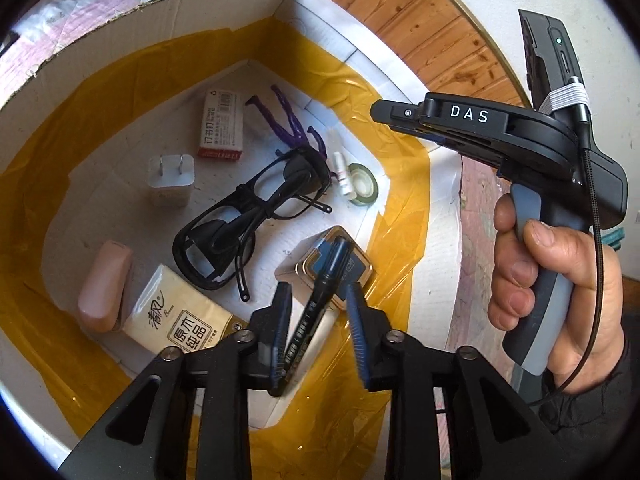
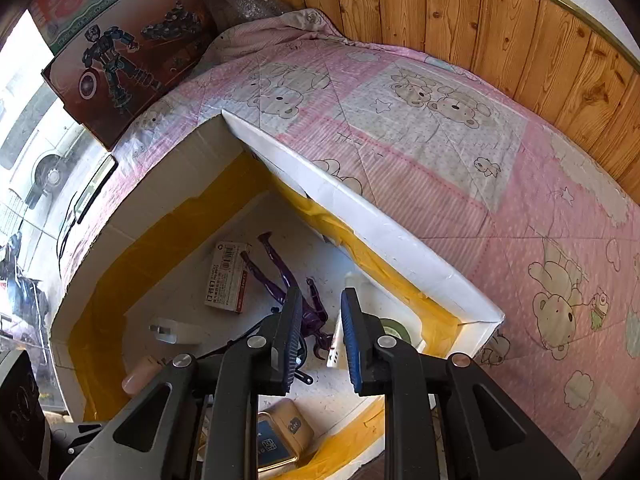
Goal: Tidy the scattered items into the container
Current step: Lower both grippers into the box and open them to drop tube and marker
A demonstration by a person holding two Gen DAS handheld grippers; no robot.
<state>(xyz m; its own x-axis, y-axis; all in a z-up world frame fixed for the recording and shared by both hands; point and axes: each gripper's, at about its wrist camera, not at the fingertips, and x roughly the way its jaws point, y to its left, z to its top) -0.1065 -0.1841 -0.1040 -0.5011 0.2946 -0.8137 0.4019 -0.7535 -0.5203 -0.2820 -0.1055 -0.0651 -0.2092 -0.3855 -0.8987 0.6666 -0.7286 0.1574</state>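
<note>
The bed (image 2: 440,168), under a pink bear-print quilt, carried a white cardboard box (image 1: 168,12) taped yellow along its inner seams, standing near the wooden wall panel so both hands could reach over its rim. Nearly everything lay on the box floor already, which suggested the tidying was well along.

Black safety glasses (image 1: 248,216) lay folded at the floor's centre. A tissue pack (image 1: 176,316) and a pink case (image 1: 106,288) sat against the near-left edge, a white plug adapter (image 1: 171,180) towards the left wall, a staple box (image 1: 222,126) and a purple plastic clip (image 1: 288,120) towards the far corner. A gold tin (image 1: 352,264) rested by the right edge, a tape roll (image 1: 362,184) and small white bottle (image 1: 344,176) beyond it.

The left tool (image 1: 318,332) hung over the tin, jaws parted about halfway around a black marker pen (image 1: 320,296); the pads looked clear of the barrel, so the pen was probably being let go to drop inside.

The right tool (image 2: 320,344) pointed down into the box with a narrow gap between its pads and nothing gripped, seemingly waiting its turn.
</note>
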